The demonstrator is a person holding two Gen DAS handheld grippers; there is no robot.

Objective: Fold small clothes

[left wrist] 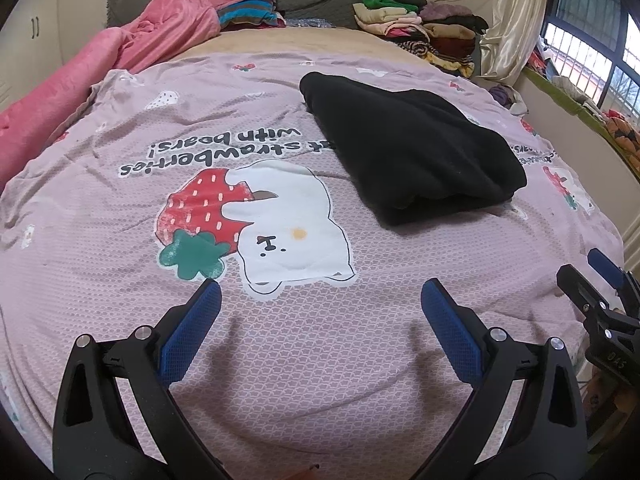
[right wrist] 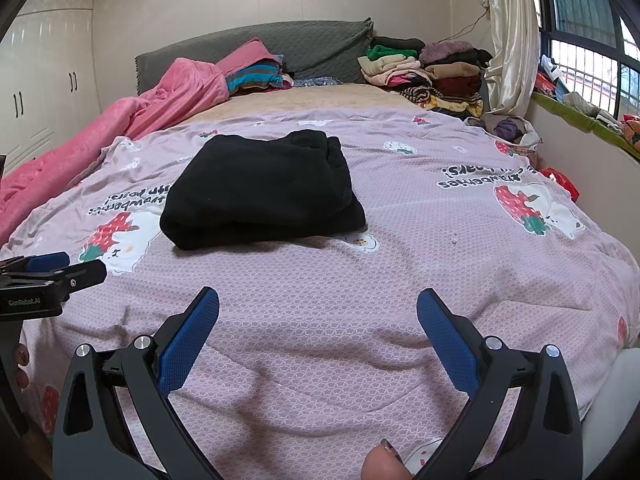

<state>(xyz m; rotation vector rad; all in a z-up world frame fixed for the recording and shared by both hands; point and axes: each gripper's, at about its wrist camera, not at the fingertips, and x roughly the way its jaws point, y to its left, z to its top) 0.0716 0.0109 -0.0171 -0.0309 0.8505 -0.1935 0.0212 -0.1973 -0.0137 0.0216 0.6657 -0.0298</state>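
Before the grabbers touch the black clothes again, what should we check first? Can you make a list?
1. Left gripper open with nothing in it: ok.
2. Right gripper open with nothing in it: ok.
3. Black garment lies folded in a neat bundle on the bedspread: ok.
4. Both grippers are clear of the garment, touching nothing: ok.
5. Bare bedspread between grippers and garment, nothing in the way: ok.
6. Whether the fold is even underneath: cannot tell, the bottom layers are hidden.
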